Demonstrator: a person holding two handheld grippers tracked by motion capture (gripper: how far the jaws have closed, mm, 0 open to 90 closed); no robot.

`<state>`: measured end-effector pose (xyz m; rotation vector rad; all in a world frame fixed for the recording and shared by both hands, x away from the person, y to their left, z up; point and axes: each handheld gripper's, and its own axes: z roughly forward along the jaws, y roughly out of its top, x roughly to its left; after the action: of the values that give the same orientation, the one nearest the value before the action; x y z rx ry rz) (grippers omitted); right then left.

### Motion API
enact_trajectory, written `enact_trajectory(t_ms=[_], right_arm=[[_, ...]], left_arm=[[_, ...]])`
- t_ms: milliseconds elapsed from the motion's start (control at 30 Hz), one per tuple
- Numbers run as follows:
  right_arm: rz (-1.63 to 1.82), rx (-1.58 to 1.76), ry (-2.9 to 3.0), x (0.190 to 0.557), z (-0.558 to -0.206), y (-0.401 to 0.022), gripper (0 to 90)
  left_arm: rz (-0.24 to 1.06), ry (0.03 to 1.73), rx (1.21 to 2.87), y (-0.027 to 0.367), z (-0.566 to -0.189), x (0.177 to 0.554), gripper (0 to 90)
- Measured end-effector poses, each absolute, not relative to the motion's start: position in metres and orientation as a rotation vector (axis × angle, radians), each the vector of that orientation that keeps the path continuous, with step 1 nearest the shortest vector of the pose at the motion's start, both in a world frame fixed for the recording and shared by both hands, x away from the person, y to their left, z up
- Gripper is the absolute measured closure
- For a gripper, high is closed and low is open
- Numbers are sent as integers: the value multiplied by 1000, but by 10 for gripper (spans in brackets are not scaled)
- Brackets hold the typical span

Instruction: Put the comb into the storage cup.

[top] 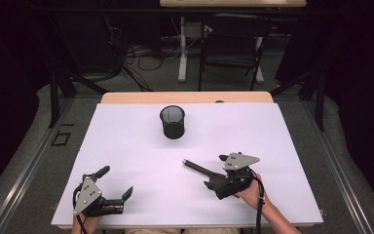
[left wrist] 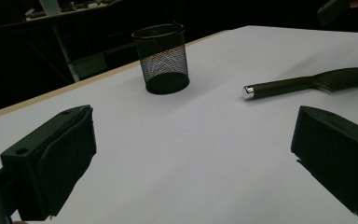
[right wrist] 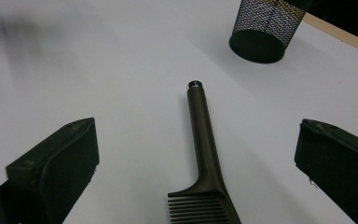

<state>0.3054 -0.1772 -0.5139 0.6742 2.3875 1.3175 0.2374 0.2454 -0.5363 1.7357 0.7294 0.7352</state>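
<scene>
A dark comb (top: 197, 167) with a long round handle lies flat on the white table (top: 126, 146), right of centre, its handle tip aimed toward the far left. My right gripper (top: 215, 171) is open, and the comb's toothed end lies between its jaws without touching them. In the right gripper view the comb (right wrist: 205, 140) runs up the middle of the gripper (right wrist: 196, 128). A black mesh cup (top: 173, 122) stands upright beyond it. My left gripper (top: 116, 182) rests open and holds nothing near the front left edge. Its own view of the gripper (left wrist: 193, 116) faces the cup (left wrist: 163, 58) and the comb (left wrist: 307, 83).
The table's wooden far edge (top: 185, 96) shows behind the white sheet. Beyond it, on the grey floor, stand a dark chair (top: 233, 44), a white desk leg (top: 182, 48) and loose cables (top: 141, 56). Bare white surface lies between the two grippers.
</scene>
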Motion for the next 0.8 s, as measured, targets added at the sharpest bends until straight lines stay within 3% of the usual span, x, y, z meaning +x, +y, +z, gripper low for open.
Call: enact_trajectory(t_ms=[800], right_arm=[[1283,638,2475,331,-513,-145,21]], left_arm=[[742,730,1737,245,-536,236,0]])
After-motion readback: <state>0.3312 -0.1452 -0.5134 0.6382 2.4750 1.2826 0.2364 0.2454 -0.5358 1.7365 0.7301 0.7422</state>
